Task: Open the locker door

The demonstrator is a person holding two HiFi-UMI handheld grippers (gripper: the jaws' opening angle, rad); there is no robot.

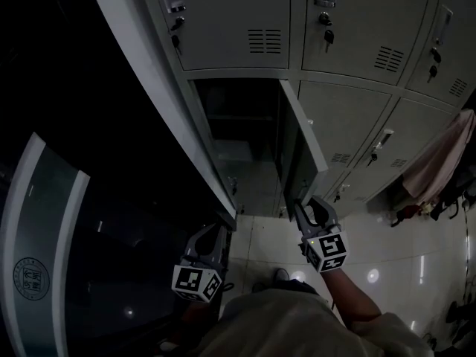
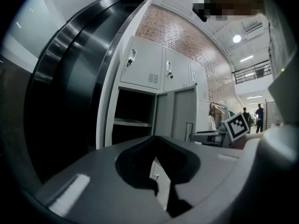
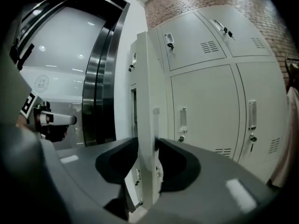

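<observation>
Locker door (image 1: 301,143) is seen swung well out from the open compartment (image 1: 242,147), hinged at that compartment's right side, its thin free edge turned down toward the head camera. And the right gripper (image 1: 307,207) is clamped onto it! In the right gripper view the door's edge (image 3: 145,101) is shown standing upright between the two dark pads, one pad (image 3: 122,164) pressed against the door's left face and the other against its right face. The grip is taken low on the door, below the compartment's floor level as the head view gives it.

The left gripper (image 1: 210,233) is held lower left of the compartment, near the tall post at its left side and well apart from the door. Its jaws are drawn together at the tips, and nothing is caught between them. In the left gripper view the door (image 2: 180,111) is seen beyond those jaws, to the right of the dark compartment (image 2: 133,113), where a shelf (image 2: 132,122) can be made out. A pale cloth (image 1: 439,162) is hung far right of the compartment.
</observation>
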